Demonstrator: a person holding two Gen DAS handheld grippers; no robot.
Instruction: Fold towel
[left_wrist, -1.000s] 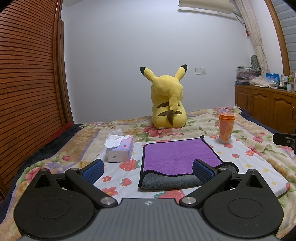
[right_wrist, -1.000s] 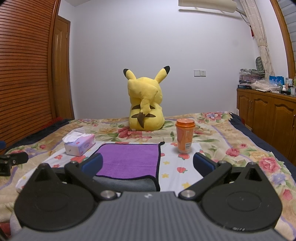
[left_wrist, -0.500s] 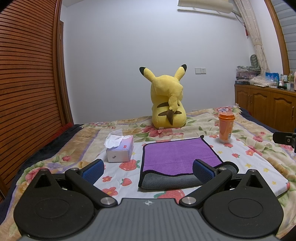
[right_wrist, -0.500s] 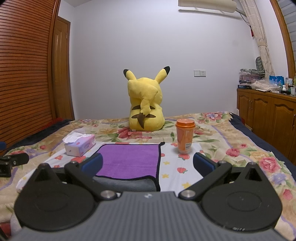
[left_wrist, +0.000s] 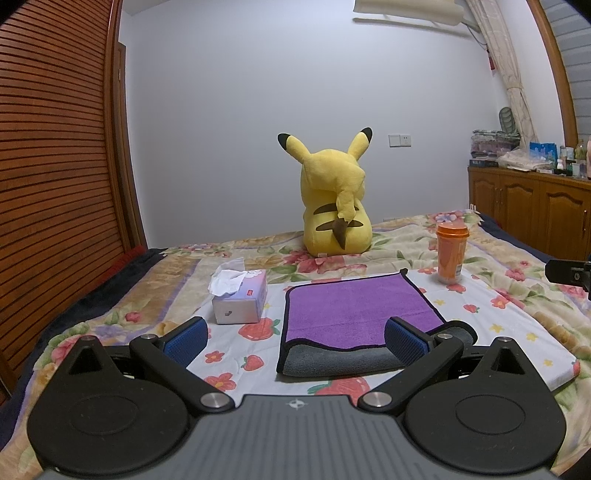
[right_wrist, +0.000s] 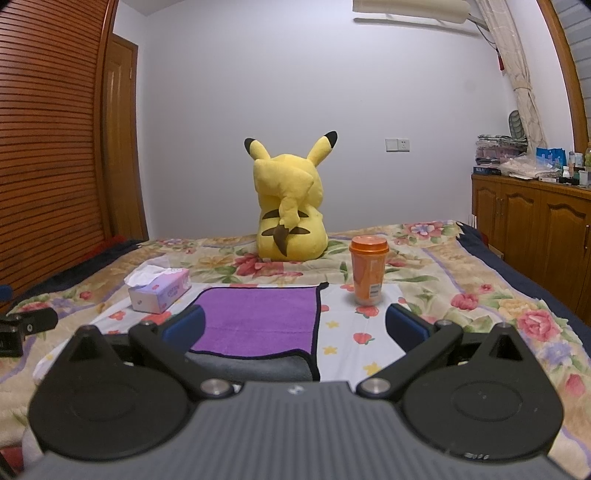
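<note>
A purple towel (left_wrist: 354, 312) with a grey underside and black trim lies folded flat on the bed; its grey folded edge faces me. It also shows in the right wrist view (right_wrist: 258, 321). My left gripper (left_wrist: 293, 338) is open and empty, held just short of the towel's near edge. My right gripper (right_wrist: 295, 325) is open and empty, over the towel's near right corner. The tip of the other gripper shows at the right edge of the left view (left_wrist: 569, 275) and at the left edge of the right view (right_wrist: 26, 325).
A tissue box (left_wrist: 240, 297) stands left of the towel. An orange cup (left_wrist: 451, 253) stands to its right. A yellow plush toy (left_wrist: 334, 210) sits behind. A wooden cabinet (left_wrist: 532, 214) stands at the right, a slatted wooden wall (left_wrist: 55, 184) at the left.
</note>
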